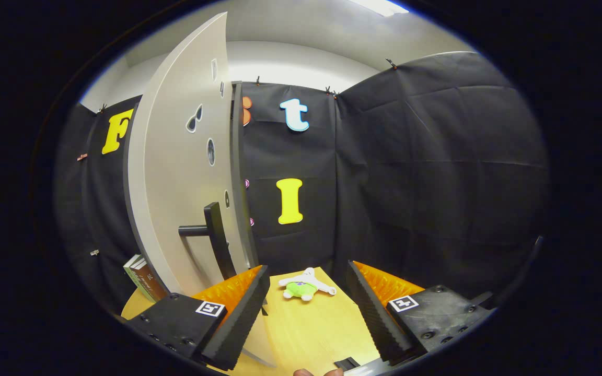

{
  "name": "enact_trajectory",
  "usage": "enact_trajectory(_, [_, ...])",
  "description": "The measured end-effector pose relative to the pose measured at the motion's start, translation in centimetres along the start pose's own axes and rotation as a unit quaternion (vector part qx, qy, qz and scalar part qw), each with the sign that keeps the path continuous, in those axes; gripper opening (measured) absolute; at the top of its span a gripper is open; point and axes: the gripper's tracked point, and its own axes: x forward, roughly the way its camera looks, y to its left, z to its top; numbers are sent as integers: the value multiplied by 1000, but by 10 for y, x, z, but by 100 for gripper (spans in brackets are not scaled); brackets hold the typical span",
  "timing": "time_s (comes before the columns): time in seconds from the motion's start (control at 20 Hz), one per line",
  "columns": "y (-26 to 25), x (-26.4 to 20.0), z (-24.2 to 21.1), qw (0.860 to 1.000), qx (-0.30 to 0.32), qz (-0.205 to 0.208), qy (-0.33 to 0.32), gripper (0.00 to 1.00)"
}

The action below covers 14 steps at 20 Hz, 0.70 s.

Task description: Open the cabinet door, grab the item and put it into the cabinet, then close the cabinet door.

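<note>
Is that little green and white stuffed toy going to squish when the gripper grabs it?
Probably yes. The stuffed toy looks soft and plump, so it should give under the fingers. Its thin limbs lie splayed flat on the wooden table, so they will likely flop. It seems light and unlikely to roll. The gripper is open, with the toy just ahead.

The tongs (pixel 306 308) stand spread apart over the bench (pixel 311 334), nothing between the fingers. A small plush toy (pixel 305 285) lies on the bench just ahead of them, in line with the gap. The cabinet door (pixel 175 183) stands swung out at the left, its handle (pixel 217 237) facing the fingers. Books (pixel 143 277) stand on the bench left of the door. The booth wall (pixel 411 172) closes off the back and right.
</note>
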Motion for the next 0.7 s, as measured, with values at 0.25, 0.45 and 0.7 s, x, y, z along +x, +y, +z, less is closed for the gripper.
enact_trajectory(0.25, [54, -15, -9, 999, 8, 30, 8, 98])
enact_trajectory(0.45, [105, -21, -15, 999, 26, 46, 7, 98])
enact_trajectory(0.7, [171, -25, -23, 997, 21, 73, 0, 98])
